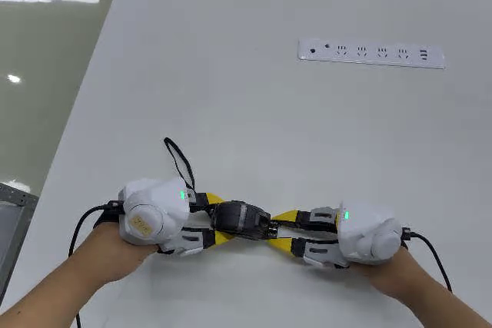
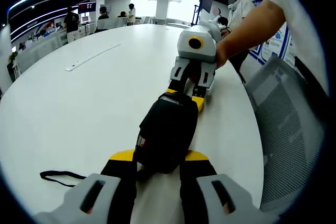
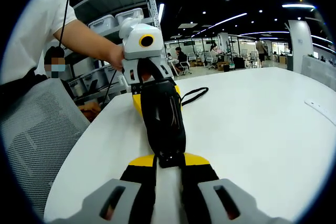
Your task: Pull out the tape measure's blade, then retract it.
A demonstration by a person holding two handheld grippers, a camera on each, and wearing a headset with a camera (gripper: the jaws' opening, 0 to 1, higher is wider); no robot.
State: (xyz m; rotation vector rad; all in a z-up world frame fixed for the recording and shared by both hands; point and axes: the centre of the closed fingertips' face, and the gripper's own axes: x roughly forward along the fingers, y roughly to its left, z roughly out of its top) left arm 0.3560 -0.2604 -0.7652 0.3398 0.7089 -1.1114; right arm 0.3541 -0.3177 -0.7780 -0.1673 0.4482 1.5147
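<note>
A black tape measure (image 1: 242,220) lies on the white table (image 1: 254,113) between my two grippers. My left gripper (image 1: 218,218) is shut on its body, with a yellow fingertip on either side. In the left gripper view the case (image 2: 168,129) stands between the yellow fingertips (image 2: 123,156). My right gripper (image 1: 277,230) meets the case from the other side. In the right gripper view its jaws close on the blade's tip (image 3: 168,158) at the near end of the case (image 3: 163,114). No stretch of blade shows outside the case. The black wrist strap (image 1: 178,160) trails off on the table.
A white power strip (image 1: 370,53) lies far back on the right. The table's left edge (image 1: 77,113) drops to the floor. A mesh chair (image 3: 37,135) stands beside the table, and people sit far off in the room.
</note>
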